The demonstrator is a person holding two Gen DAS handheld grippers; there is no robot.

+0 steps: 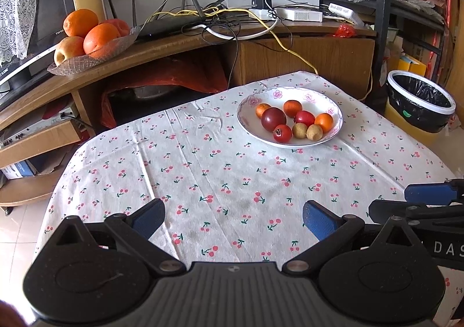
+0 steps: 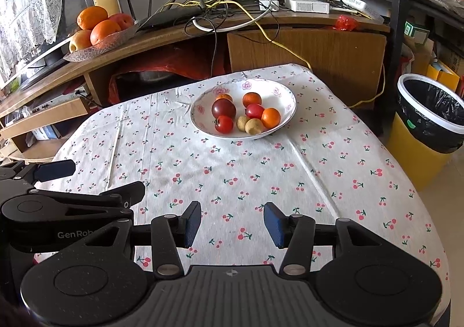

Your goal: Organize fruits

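A white flowered bowl [image 1: 327, 101] [image 2: 285, 95] stands at the far side of the cherry-print table. It holds several small fruits: a dark plum [image 1: 273, 119] [image 2: 223, 108], red ones [image 1: 282, 133] [image 2: 224, 124], orange ones [image 1: 324, 122] [image 2: 271, 117] and two brown-green ones [image 1: 314, 132] [image 2: 253, 126]. My left gripper [image 1: 233, 218] hovers open over the near part of the table, nothing between its blue pads. My right gripper [image 2: 232, 224] is open too, narrower, also empty. Each gripper shows at the edge of the other's view: right gripper [image 1: 429, 199], left gripper [image 2: 87, 179].
A glass dish [image 1: 72, 64] [image 2: 87, 54] of oranges and apples sits on the curved wooden shelf at the back left, beside a router and tangled cables [image 1: 203, 16]. A yellow bin with a black liner [image 1: 420, 103] [image 2: 429, 121] stands on the floor at the right.
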